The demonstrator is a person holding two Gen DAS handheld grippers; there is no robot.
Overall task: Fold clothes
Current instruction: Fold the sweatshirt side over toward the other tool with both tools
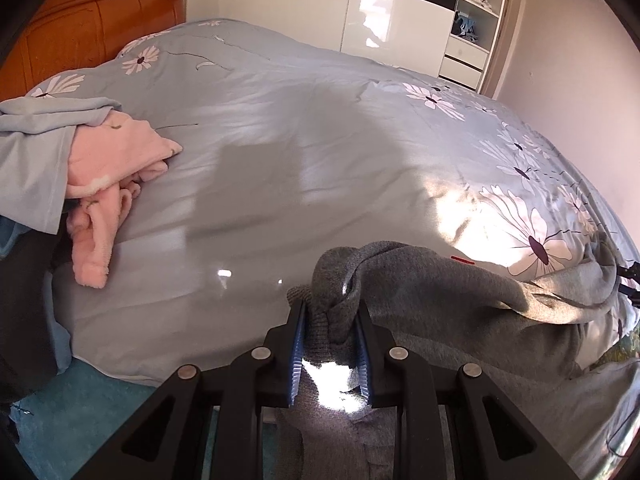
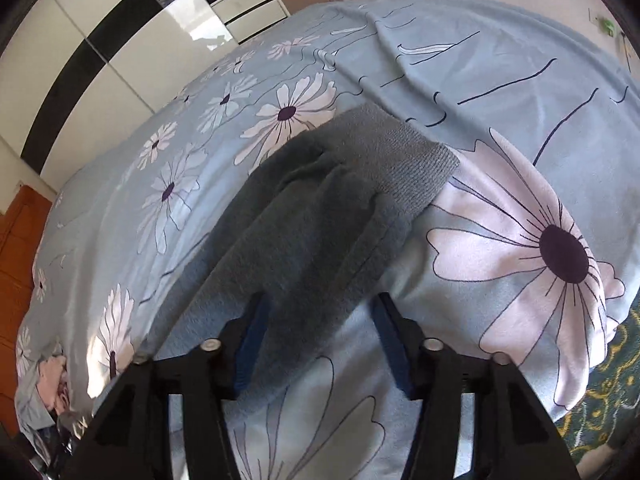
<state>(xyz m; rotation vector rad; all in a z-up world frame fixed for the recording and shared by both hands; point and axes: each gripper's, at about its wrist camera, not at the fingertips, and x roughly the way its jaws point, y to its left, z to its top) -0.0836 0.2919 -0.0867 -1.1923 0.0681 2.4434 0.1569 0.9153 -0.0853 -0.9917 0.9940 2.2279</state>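
Observation:
A grey sweatshirt [image 1: 460, 304] lies at the near right edge of the bed. My left gripper [image 1: 330, 312] is shut on a bunched ribbed part of it and holds that part up. In the right wrist view a grey sleeve [image 2: 320, 216] with a ribbed cuff [image 2: 404, 152] lies on the flowered duvet. My right gripper [image 2: 320, 304] is open, its blue pads [image 2: 390, 320] either side of the sleeve, not closed on it.
The bed has a light blue duvet [image 1: 280, 140] with white daisies. A pile of pink [image 1: 116, 160] and pale blue [image 1: 36, 152] clothes lies at its left. An orange headboard [image 1: 92, 28], a white wardrobe [image 1: 320, 12] and open shelves [image 1: 476, 12] stand behind.

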